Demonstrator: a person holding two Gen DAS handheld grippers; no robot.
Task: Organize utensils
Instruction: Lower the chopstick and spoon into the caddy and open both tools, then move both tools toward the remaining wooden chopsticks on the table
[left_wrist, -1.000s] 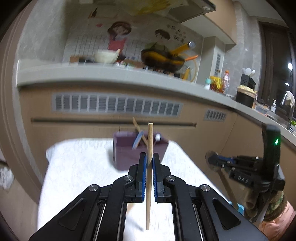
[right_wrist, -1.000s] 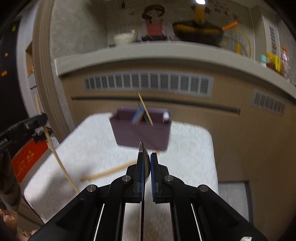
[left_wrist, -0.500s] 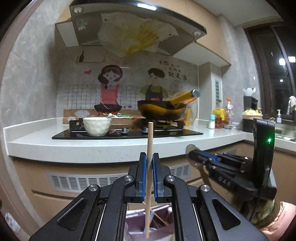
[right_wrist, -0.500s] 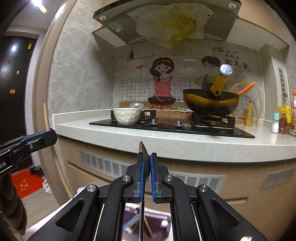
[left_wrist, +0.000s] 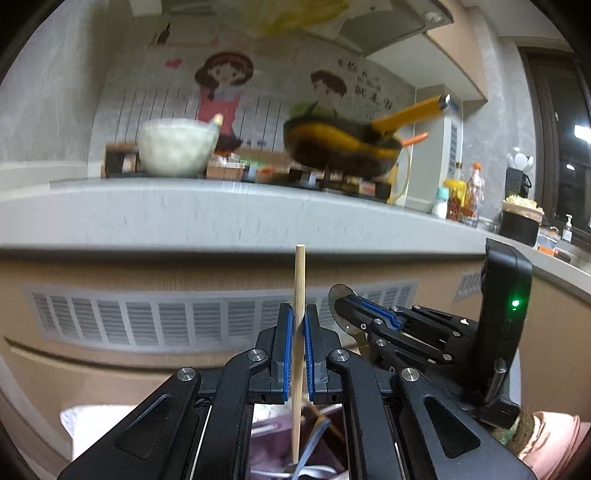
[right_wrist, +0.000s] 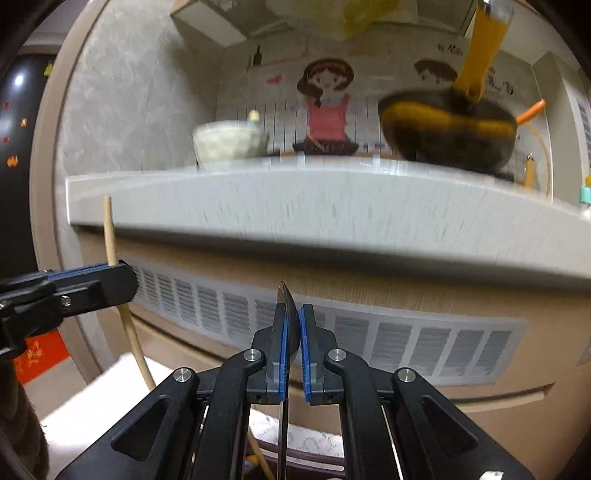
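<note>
My left gripper (left_wrist: 299, 314) is shut on a wooden chopstick (left_wrist: 298, 280) held upright, its lower end reaching down into the purple utensil box (left_wrist: 273, 443) below. It also shows in the right wrist view (right_wrist: 107, 280), with the chopstick (right_wrist: 109, 229). My right gripper (right_wrist: 291, 317) is shut on a metal spoon (right_wrist: 286, 306), seen edge-on, handle pointing down toward the purple box (right_wrist: 314, 446). In the left wrist view the right gripper (left_wrist: 351, 306) holds the spoon bowl (left_wrist: 338, 295) just right of my left fingers. The box holds other utensils.
The box stands on a white towel (right_wrist: 103, 398) in front of a beige cabinet with a vent grille (left_wrist: 147, 317). Above is a grey countertop (right_wrist: 332, 206) with a white bowl (left_wrist: 177, 151) and a yellow-handled wok (left_wrist: 343, 147).
Both views have tilted back down from the stove toward the cabinet and box. Both grippers stay shut on their utensils, now closer over the purple box, and closer to each other.
</note>
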